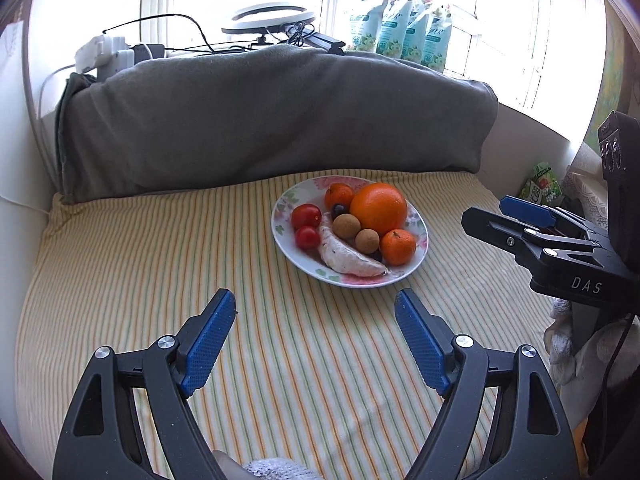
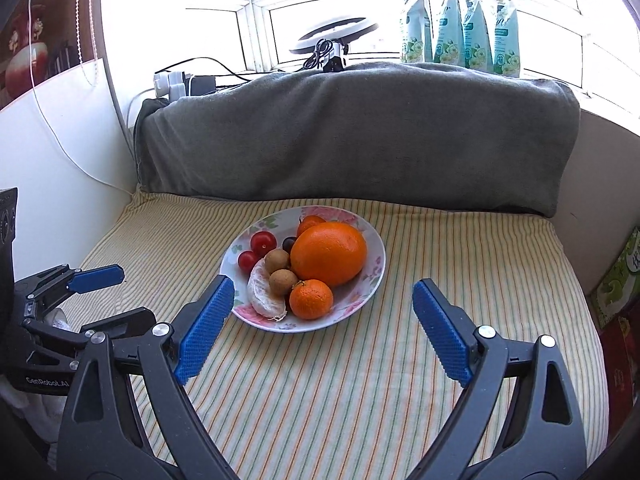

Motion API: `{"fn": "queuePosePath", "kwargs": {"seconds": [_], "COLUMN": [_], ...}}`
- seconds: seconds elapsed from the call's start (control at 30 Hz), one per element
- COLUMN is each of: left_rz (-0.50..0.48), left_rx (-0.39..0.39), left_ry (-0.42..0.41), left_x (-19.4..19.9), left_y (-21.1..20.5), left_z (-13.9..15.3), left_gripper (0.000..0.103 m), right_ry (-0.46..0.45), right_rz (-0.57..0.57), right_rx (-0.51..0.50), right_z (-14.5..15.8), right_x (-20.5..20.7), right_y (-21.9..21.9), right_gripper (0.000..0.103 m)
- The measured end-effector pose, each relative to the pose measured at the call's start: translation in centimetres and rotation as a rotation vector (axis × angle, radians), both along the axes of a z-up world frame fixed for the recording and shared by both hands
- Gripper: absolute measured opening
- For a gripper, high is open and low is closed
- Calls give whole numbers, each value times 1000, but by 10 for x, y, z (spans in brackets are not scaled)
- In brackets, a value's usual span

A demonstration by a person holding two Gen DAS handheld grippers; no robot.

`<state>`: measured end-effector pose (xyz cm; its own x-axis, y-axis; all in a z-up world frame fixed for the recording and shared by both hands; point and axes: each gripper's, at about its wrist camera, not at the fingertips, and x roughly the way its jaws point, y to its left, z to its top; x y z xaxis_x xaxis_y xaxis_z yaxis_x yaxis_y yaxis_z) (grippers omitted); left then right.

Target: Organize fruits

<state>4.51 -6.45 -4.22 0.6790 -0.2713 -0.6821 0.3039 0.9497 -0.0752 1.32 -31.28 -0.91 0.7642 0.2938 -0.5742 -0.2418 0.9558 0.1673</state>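
A floral plate [image 1: 418, 254] [image 2: 360, 300] sits on the striped cloth. It holds a large orange [image 1: 379, 207] [image 2: 329, 253], two mandarins [image 1: 398, 247] [image 2: 311, 298], two cherry tomatoes [image 1: 306, 216] [image 2: 263, 241], two longans [image 1: 346, 226] [image 2: 277, 261], a peeled pomelo segment [image 1: 348, 261] [image 2: 262, 294] and dark grapes [image 1: 339, 210]. My left gripper [image 1: 316, 308] is open and empty, short of the plate. My right gripper [image 2: 324, 296] is open and empty, its left finger beside the plate's near rim. The right gripper also shows in the left wrist view [image 1: 516, 216], and the left gripper in the right wrist view [image 2: 100, 284].
A grey cushion [image 1: 276, 120] [image 2: 360, 132] lies behind the plate. Behind it are a ring light [image 1: 274, 20], cables, a power strip [image 1: 104, 54] and several refill pouches [image 1: 404, 24] [image 2: 460, 20] by the window. Boxes [image 2: 616, 280] stand at the right edge.
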Motion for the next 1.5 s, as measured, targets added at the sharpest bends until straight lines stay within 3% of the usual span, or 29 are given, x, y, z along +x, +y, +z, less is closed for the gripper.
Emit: {"fn": "queuePosePath", "kwargs": {"seconds": [1.5], "left_rz": [5], "left_rx": [1], "left_ry": [-63], "left_x": [-18], "left_y": [-1], "left_z": [12], "left_gripper": [82], "right_ry": [34], "right_rz": [-34], "right_rx": [16], "right_z": [-11], "right_x": [-4], "right_y": [-5], "right_gripper": [93]}}
